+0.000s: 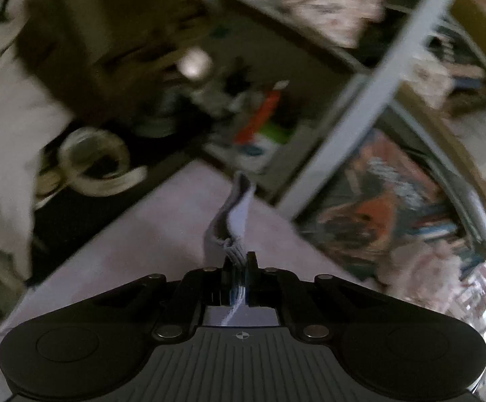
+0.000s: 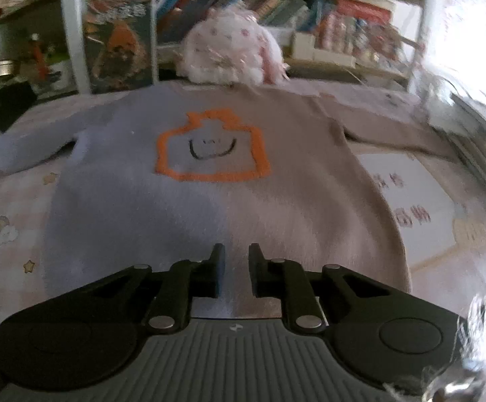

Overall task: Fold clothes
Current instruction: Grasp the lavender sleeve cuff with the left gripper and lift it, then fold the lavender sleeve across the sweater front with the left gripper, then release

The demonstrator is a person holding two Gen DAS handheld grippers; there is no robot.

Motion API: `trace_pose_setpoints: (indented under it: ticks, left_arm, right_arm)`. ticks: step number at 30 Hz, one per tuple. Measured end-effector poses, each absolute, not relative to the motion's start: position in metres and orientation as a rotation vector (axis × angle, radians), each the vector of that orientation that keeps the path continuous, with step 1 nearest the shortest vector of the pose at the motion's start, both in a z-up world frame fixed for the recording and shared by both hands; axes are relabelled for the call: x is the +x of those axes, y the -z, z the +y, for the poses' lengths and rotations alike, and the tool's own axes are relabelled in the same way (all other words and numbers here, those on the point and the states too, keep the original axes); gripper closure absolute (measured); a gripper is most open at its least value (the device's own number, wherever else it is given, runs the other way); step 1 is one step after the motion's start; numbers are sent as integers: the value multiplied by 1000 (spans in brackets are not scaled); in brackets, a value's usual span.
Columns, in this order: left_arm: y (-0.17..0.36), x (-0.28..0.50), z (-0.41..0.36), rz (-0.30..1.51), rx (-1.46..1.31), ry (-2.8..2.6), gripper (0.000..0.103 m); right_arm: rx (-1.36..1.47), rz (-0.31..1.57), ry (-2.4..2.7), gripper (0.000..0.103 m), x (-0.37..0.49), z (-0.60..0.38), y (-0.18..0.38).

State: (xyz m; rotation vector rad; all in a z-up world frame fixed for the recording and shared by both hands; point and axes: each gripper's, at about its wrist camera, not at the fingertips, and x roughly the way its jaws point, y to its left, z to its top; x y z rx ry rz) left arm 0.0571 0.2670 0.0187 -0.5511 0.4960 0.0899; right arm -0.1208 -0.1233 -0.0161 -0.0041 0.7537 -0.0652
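A sweater (image 2: 209, 207), pale blue on its left half and beige on its right, lies flat on a pink printed sheet (image 2: 5, 201). An orange outline with a smiling face sits on its chest. My right gripper (image 2: 236, 251) is at the near hem, jaws drawn close with the knit filling the narrow gap. In the blurred left wrist view, my left gripper (image 1: 237, 258) is shut on a pale blue ribbed strip of the sweater (image 1: 239, 211), which trails away over the sheet (image 1: 142, 234). The blue sleeve (image 2: 18, 147) stretches toward the left edge.
A pink fluffy bundle (image 2: 232, 50) sits beyond the collar, before shelves of books (image 2: 309, 10). White frame posts (image 2: 72, 30) stand behind the bed. A white printed card (image 2: 407, 194) lies right of the sweater. Clear rings (image 1: 92, 164) and clutter lie beside the bed.
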Motion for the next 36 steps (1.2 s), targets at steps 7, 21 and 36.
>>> trace_pose_setpoints:
  ticks: [7,21,36]
  left_arm:
    - [-62,63,172,446,-448,13,100]
    - [-78,94,-12,450,-308,130,100]
    - [-12,139,-131,643,-153,138,98]
  right_arm:
    - [-38,733,-51,89,-104,-170,14]
    - [77,795,-176,88,-87,-277,27]
    - [100,824,-141,88,-97,-337,33]
